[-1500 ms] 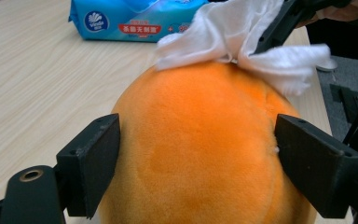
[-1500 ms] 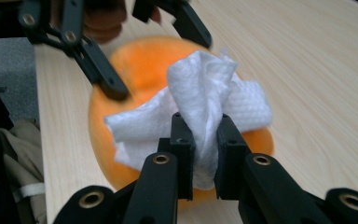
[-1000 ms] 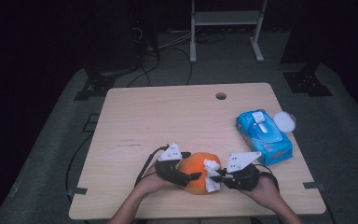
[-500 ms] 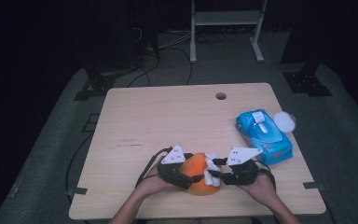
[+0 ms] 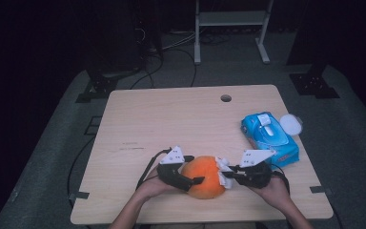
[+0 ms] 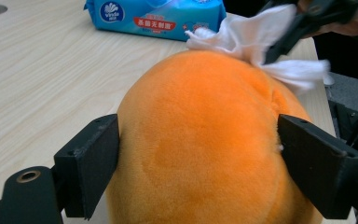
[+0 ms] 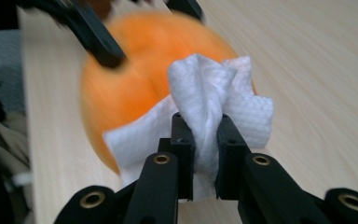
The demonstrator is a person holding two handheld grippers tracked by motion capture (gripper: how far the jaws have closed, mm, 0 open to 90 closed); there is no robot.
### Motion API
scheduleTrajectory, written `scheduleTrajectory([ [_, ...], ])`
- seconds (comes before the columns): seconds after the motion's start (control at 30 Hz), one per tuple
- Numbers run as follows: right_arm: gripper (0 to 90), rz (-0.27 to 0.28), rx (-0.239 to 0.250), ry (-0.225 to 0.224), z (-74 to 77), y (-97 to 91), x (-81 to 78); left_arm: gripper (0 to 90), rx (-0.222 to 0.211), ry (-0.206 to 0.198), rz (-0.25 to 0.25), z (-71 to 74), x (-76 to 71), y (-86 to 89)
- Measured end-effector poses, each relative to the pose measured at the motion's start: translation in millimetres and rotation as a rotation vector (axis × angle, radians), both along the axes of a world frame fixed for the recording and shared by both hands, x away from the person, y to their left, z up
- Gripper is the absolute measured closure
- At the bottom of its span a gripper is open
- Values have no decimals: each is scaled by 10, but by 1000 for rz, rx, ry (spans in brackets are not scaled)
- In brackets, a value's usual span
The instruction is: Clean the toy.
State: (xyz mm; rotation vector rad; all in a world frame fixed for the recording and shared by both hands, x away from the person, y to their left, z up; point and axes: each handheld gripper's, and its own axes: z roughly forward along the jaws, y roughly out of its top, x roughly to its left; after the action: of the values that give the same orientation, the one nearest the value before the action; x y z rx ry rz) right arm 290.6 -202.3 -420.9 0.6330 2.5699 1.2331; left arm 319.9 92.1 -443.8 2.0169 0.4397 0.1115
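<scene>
Tongs, two pairs, both at the near edge of the light wooden table (image 5: 171,119). Left gripper (image 5: 193,180): black jaws spread wide around the round orange plush toy (image 5: 203,175), one pad pressed flat against each flank, clamping it from its left side. Right gripper (image 5: 228,175): jaws have just been closing and now stand almost together, pinching a crumpled white wipe (image 7: 214,100) whose bunched folds stick out past the tips; the wipe lies against the toy's upper right side. The right gripper view is blurred around the toy, sharp at the jaws.

Plush toy: sits on the table near the front edge, about the middle, between the two hands.

Blue soft pack of wet wipes (image 5: 269,137): farther back and to the right, flat on the table, close behind the right hand. A round white lid (image 5: 291,123) lies at its far right corner, at the table's edge.

Small round cable hole (image 5: 226,98): near the far edge of the tabletop.
</scene>
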Motion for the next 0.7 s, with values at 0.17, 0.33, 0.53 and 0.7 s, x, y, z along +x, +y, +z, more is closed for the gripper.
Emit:
scheduleTrajectory([
  [0.17,800,1,10,16,-13,13,1,131,6,18,0,14,4,-10],
  [0.33,799,54,53,-15,101,183,-74,79,25,-37,-23,100,-69,-108],
  [0.53,800,17,95,65,-18,51,46,148,18,12,2,17,16,0],
  [0.7,800,-18,83,130,-189,-39,132,157,9,25,5,-6,37,34],
])
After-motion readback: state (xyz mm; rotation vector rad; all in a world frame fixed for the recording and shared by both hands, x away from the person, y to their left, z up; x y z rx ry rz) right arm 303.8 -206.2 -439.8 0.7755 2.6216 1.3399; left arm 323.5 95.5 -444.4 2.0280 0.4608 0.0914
